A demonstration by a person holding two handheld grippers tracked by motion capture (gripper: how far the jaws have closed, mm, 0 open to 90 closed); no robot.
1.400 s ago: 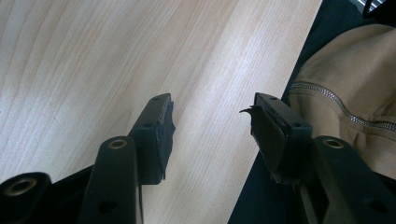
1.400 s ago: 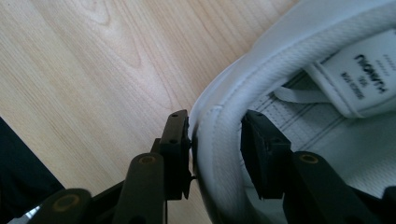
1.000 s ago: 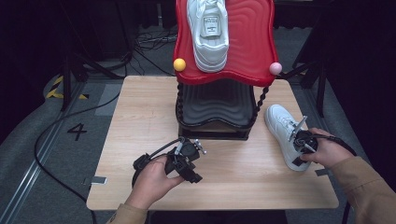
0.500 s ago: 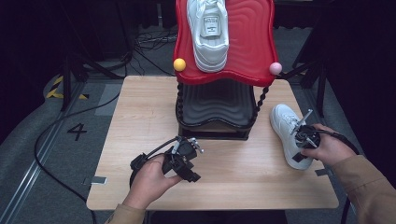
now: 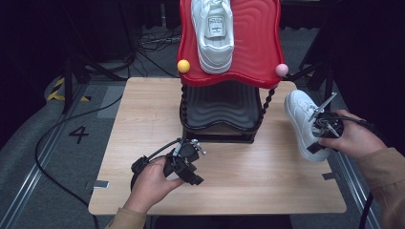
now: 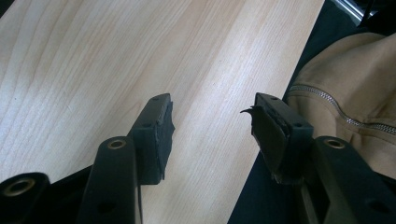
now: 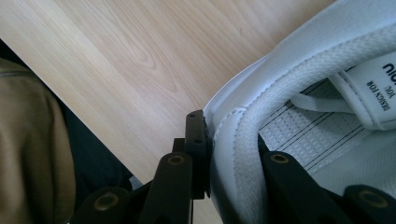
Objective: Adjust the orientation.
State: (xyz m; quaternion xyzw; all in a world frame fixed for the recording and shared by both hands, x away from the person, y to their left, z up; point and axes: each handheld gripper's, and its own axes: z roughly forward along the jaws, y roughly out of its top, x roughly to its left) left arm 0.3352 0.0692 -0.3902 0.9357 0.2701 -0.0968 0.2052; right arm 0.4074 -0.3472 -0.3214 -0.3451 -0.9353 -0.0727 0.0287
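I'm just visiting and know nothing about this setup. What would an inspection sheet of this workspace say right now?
Surface: light wooden table, mostly bare.
Job's things: a two-tier shoe rack at the table's back edge, with a red wavy top shelf and a black lower shelf; one white sneaker lies on the red shelf, a second white sneaker is at the table's right edge.
Clutter: nothing seen.
Grippers: left gripper open over bare wood; right gripper clamped on the second sneaker's collar.
Cables: a black cable runs across the floor on the left; more lie tangled behind the table.
Surroundings: grey floor marked with a 4, dark stands and backdrop.
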